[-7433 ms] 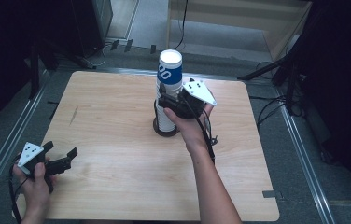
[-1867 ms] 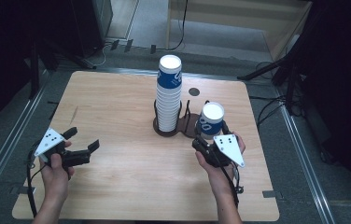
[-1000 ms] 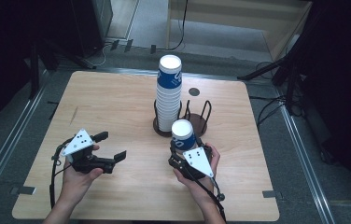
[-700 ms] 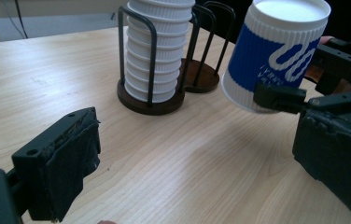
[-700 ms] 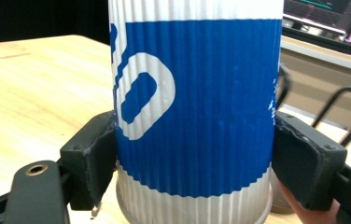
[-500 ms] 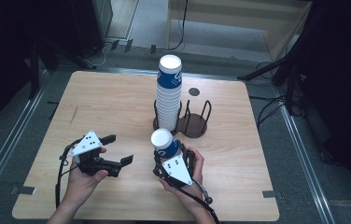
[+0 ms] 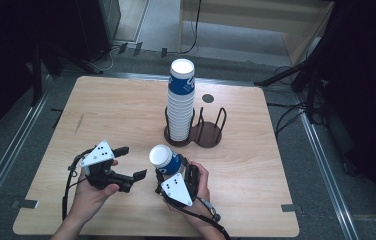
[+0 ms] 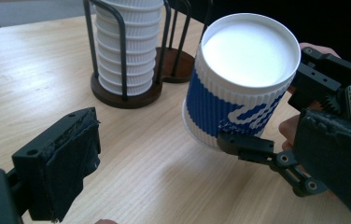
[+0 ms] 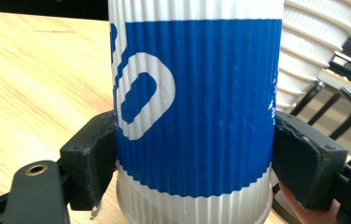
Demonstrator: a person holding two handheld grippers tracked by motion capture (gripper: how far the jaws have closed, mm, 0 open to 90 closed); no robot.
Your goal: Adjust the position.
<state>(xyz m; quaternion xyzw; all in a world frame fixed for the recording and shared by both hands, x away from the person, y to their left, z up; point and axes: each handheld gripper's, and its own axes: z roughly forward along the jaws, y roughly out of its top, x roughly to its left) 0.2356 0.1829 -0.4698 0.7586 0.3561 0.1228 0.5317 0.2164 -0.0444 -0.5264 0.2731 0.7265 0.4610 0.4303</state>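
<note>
Jaws of the right gripper (image 7: 172, 169) clamp both sides of an inverted blue-and-white ribbed paper cup (image 7: 165, 159), pads seated on the blue band near mid-height. Jaws of the left gripper (image 7: 131, 163) stand wide open and empty, the cup just ahead of them, above the wooden desk (image 7: 256, 165). Judged light, thin-walled and easily crushed; the ribbing should resist slip. Grip low, near the stiffer rolled rim, with modest pressure. The white cup stack (image 7: 180, 107) in its dark wire holder (image 7: 211, 132) stands beyond.
</note>
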